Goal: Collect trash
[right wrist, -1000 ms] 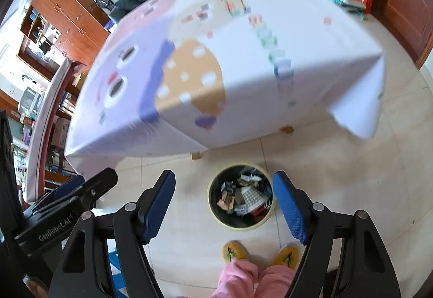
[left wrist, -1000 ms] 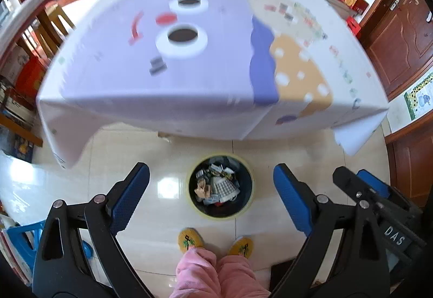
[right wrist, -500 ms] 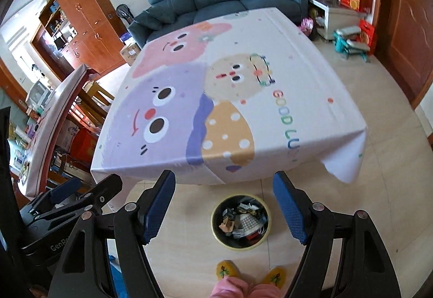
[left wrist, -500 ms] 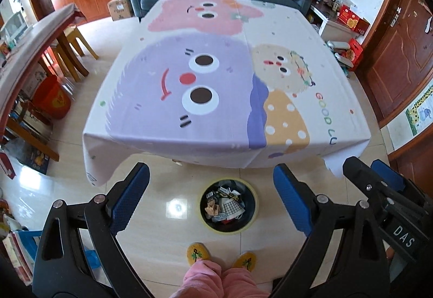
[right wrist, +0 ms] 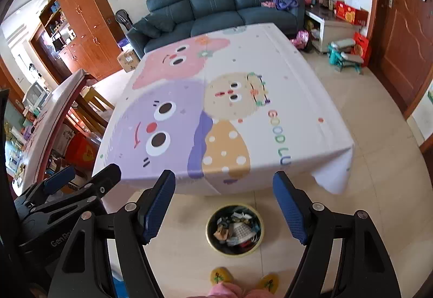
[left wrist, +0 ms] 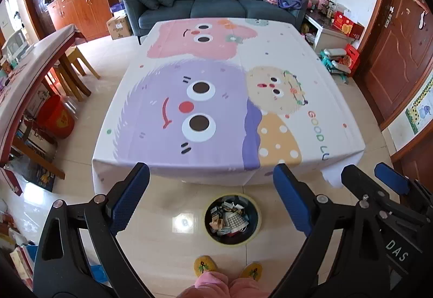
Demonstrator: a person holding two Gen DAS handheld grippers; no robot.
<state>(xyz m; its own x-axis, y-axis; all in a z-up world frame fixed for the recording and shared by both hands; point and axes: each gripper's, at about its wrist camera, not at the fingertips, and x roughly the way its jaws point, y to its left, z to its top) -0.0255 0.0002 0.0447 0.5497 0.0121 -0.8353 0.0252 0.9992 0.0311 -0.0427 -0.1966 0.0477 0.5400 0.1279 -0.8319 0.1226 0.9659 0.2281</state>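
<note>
Both claws are wide apart and hold nothing: the left claw (left wrist: 211, 200) and the right claw (right wrist: 224, 206) hang side by side above the floor. The round trash bin (left wrist: 232, 219) sits on the floor just in front of the surface (left wrist: 216, 98) with its cartoon cloth, and it is full of scraps. Two yellow slippers (left wrist: 205, 265) stand near the bin.
</note>
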